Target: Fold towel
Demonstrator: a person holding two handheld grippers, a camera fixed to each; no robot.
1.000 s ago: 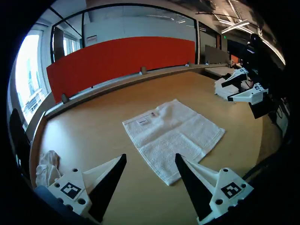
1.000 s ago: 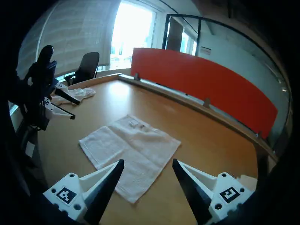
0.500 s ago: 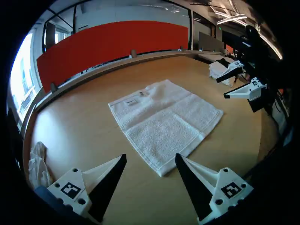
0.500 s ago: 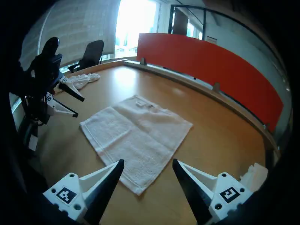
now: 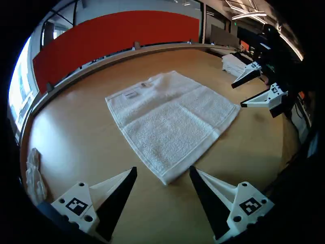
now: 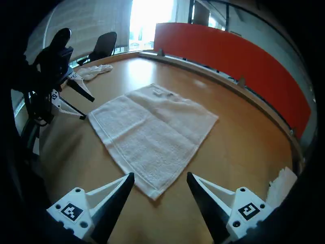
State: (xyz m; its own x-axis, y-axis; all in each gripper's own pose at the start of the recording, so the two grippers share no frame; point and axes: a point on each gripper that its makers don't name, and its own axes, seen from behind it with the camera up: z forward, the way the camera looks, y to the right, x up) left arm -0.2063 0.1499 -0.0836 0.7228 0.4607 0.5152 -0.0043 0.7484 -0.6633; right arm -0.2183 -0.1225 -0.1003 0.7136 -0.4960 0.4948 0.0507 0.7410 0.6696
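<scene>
Right gripper view shows a chair point(image 6: 104, 44) beyond the flat towel point(image 6: 152, 130).

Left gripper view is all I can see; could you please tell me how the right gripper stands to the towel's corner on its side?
Observer: In the right gripper view, the right gripper is open. The towel has its near corner flat on the table between the fingers, ungripped.
Operator: Thank you. How does my left gripper look from there?
Observer: The left gripper hangs open at the towel's far-left corner, with its lower fingertip about at the edge. I cannot tell if it touches.
Operator: Is anything behind it?
Observer: A black chair stands by the window, past the table's edge.
</scene>
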